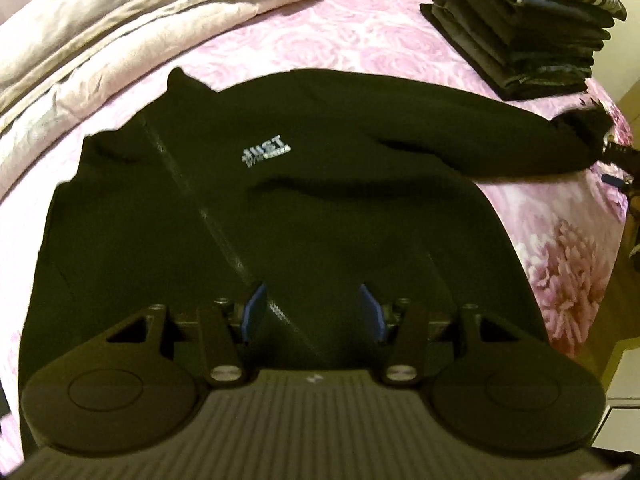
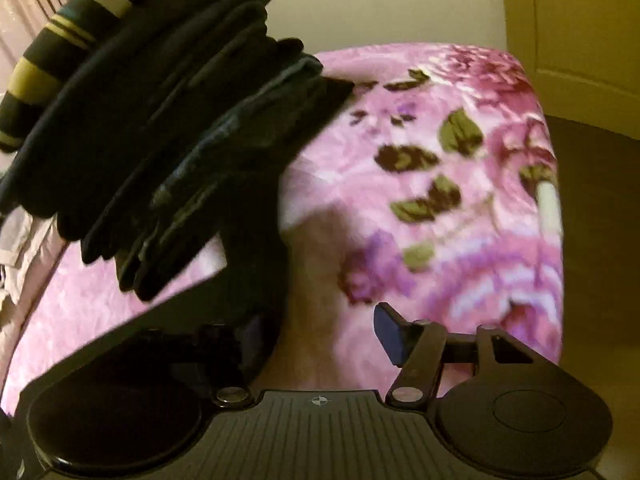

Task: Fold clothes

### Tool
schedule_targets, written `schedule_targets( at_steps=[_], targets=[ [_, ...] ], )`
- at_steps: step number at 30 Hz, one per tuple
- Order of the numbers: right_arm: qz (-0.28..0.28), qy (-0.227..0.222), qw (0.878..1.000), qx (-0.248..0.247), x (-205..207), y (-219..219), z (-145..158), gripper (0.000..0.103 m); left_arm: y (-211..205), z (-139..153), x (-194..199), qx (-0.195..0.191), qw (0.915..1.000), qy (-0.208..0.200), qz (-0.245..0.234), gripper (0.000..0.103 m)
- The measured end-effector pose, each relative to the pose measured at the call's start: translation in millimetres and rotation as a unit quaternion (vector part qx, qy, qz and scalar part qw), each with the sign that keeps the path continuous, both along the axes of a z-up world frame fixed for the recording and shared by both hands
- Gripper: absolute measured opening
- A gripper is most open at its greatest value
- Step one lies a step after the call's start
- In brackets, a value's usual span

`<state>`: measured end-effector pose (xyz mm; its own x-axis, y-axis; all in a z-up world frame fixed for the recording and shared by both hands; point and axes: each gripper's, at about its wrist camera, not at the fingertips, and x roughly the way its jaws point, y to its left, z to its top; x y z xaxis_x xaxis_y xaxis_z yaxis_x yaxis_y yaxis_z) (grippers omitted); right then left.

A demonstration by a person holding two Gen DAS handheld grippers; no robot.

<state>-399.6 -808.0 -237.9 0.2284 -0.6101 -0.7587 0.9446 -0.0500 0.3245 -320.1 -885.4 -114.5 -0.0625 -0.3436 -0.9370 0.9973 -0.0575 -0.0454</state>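
Observation:
A black zip-front jacket (image 1: 280, 208) with a small white "JUST" logo lies spread flat on the pink floral bedspread (image 1: 340, 32). My left gripper (image 1: 312, 312) hovers open over the jacket's near hem, and the zip runs between its blue pads. One sleeve (image 1: 480, 136) stretches to the right, where its blurred cuff meets my right gripper (image 1: 616, 156) at the bed's edge. In the right wrist view my right gripper (image 2: 322, 340) is open wide. Black sleeve fabric (image 2: 256, 272) drapes over its left finger, while the right fingertip (image 2: 390, 336) is bare.
A stack of folded dark clothes (image 1: 520, 36) topped by a striped piece sits at the far right of the bed; it fills the upper left as the folded stack (image 2: 160, 120). A crumpled beige duvet (image 1: 100, 40) lies along the far left. The bed edge and a cream wall (image 2: 400, 0) are beyond.

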Motion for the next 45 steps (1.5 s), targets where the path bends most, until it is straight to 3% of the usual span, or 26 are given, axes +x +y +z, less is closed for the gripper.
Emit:
schedule_targets(
  at_steps=[5, 7, 9, 11, 14, 17, 18, 22, 25, 31, 32, 33, 34, 35, 36, 38, 41, 43, 45],
  targets=[
    [-0.013, -0.038, 0.998, 0.044, 29.0, -1.7, 1.3, 0.061, 27.1, -7.3, 8.8, 0.014, 0.9989, -0.007, 0.044, 0.047],
    [0.03, -0.05, 0.996, 0.069, 46.2, 3.4, -1.1, 0.061, 45.5, -9.8, 16.0, 0.022, 0.9975, -0.012, 0.066, 0.047],
    [0.118, -0.06, 0.987, 0.092, 65.0, 23.1, -2.6, 0.061, 71.7, -11.6, 24.5, 0.03, 0.9954, -0.017, 0.089, 0.047],
    [0.215, -0.069, 0.968, 0.114, 83.7, 48.0, -3.4, 0.061, 101.5, -12.3, 32.9, 0.04, 0.9926, -0.02, 0.113, 0.047],
    [0.34, -0.073, 0.926, 0.149, 103.3, 93.1, -3.5, 0.061, 153.3, -15.3, 47.2, 0.059, 0.9863, -0.017, 0.153, 0.05],
    [0.403, -0.065, 0.895, 0.182, 104.9, 141.3, -7.5, 0.061, 206.5, -24.1, 60.4, 0.08, 0.9771, 0.003, 0.197, 0.051],
    [0.41, -0.058, 0.89, 0.192, 103.3, 156.1, -8.9, 0.061, 224.1, -28.4, 64.3, 0.084, 0.9738, 0.017, 0.211, 0.051],
    [0.409, -0.044, 0.885, 0.217, 86.9, 201.6, -16.4, 0.061, 272.8, -55.7, 69.5, 0.089, 0.9619, 0.097, 0.24, 0.056],
    [0.398, -0.046, 0.891, 0.212, 74.7, 226.6, -17.4, 0.061, 297.2, -85.4, 65.0, 0.097, 0.9514, 0.148, 0.252, 0.056],
    [0.394, -0.036, 0.897, 0.197, 68.5, 238.8, -13.7, 0.06, 312.8, -101.3, 56.9, 0.078, 0.9447, 0.183, 0.261, 0.054],
    [0.397, -0.033, 0.896, 0.196, 69.6, 239.2, -14.7, 0.06, 314.8, -102.1, 56.3, 0.073, 0.944, 0.186, 0.262, 0.051],
    [0.399, -0.031, 0.895, 0.195, 70.7, 239.4, -15.9, 0.06, 316.7, -102.9, 55.7, 0.069, 0.9434, 0.19, 0.263, 0.028],
    [0.399, -0.032, 0.894, 0.201, 72.1, 237.9, -17.4, 0.054, 318.7, -103.7, 55.1, 0.064, 0.9427, 0.193, 0.265, 0.015],
    [0.4, -0.032, 0.893, 0.206, 73.7, 236.2, -18.8, 0.038, 320.7, -104.4, 54.5, 0.059, 0.9419, 0.197, 0.266, 0.003],
    [0.402, -0.024, 0.89, 0.214, 76.1, 231.7, -18.4, 0.007, 322.7, -105.2, 53.9, 0.055, 0.9412, 0.2, 0.267, 0.003],
    [0.409, -0.005, 0.886, 0.219, 75.3, 218.1, -4.7, 0.003, 328.8, -85.4, 60.0, 0.044, 0.947, 0.191, 0.255, 0.003],
    [0.44, 0.043, 0.88, 0.172, 64.1, 194.6, 42.3, 0.003, 346.6, -43.9, 72.6, 0.036, 0.9636, 0.151, 0.218, 0.003],
    [0.481, 0.085, 0.86, 0.149, 61.8, 188.9, 54.7, 0.004, 356.0, -36.0, 73.4, 0.044, 0.9684, 0.136, 0.204, 0.005],
    [0.511, 0.11, 0.84, 0.146, 65.0, 190.8, 49.1, 0.004, 357.7, -49.7, 64.7, 0.061, 0.9657, 0.136, 0.212, 0.005]
  ],
)
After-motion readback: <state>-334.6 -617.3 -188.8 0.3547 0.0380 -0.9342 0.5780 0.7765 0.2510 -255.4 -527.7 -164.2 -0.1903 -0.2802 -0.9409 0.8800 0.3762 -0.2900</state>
